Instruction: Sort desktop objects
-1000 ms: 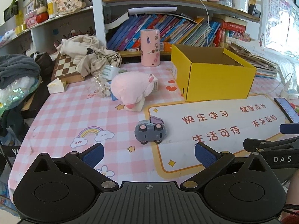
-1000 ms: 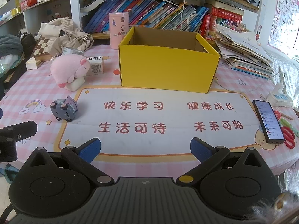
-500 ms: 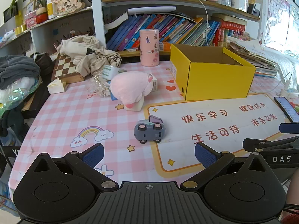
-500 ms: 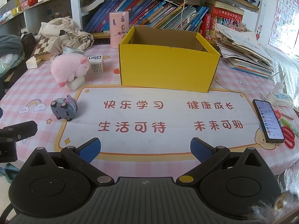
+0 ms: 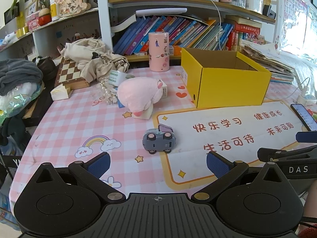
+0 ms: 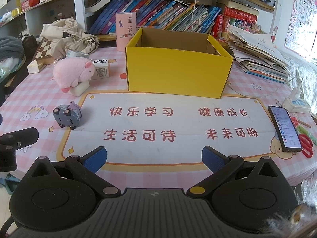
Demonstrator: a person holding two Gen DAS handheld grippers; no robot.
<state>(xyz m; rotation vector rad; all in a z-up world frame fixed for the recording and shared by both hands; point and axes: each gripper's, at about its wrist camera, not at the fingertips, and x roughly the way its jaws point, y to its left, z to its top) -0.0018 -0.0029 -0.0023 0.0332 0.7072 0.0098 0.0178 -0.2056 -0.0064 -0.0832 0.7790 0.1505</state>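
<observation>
A grey toy car [image 5: 159, 141] stands on the pink checked desk, just ahead of my open, empty left gripper [image 5: 158, 163]; it also shows at the left in the right wrist view [image 6: 67, 115]. A pink plush pig [image 5: 138, 95] lies behind it [image 6: 73, 72], next to a small white box [image 6: 101, 69]. An open yellow cardboard box [image 5: 225, 79] stands at the back [image 6: 178, 69]; it looks empty. My right gripper [image 6: 154, 159] is open and empty over the white mat.
A phone [image 6: 285, 128] and red scissors [image 6: 306, 144] lie at the right edge. A pink canister [image 5: 158, 51], a chessboard [image 5: 69, 73], a cloth heap [image 5: 93, 59], stacked papers [image 6: 257, 57] and bookshelves line the back. A charger [image 6: 296, 104] lies at the right.
The left gripper has moved slightly forward toward the toy car. The right gripper has barely moved. Nothing on the desk has moved.
</observation>
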